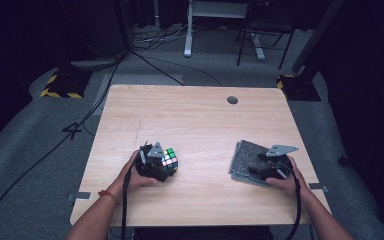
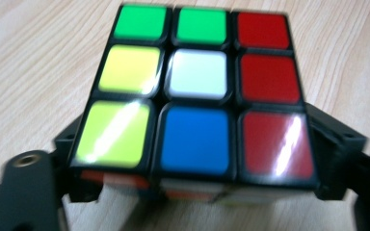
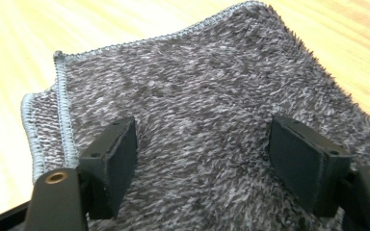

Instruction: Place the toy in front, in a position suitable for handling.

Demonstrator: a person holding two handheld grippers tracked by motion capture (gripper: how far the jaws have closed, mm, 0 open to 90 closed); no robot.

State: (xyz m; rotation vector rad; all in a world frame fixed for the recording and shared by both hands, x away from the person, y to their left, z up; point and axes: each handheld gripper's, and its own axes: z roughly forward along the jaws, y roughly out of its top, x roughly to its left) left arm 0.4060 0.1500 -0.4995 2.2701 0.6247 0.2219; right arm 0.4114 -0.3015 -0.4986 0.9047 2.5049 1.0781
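A scrambled puzzle cube (image 1: 169, 161) rests on the wooden table (image 1: 195, 120) near its front left. My left gripper (image 1: 156, 161) is shut on the cube (image 2: 197, 91), its jaws pressed against two opposite sides; the top face shows green, yellow, white, blue and red squares. A folded grey fleece cloth (image 1: 250, 159) lies at the front right. My right gripper (image 1: 267, 164) stands open over the cloth (image 3: 197, 106), one jaw on each side of a patch of pile, with nothing pinched between them.
A round cable hole (image 1: 232, 100) sits at the table's far edge. Beyond the table are grey floor, cables, a chair base (image 1: 260, 45) and a yellow-striped stand foot (image 1: 60, 86). The person's forearms enter from the bottom.
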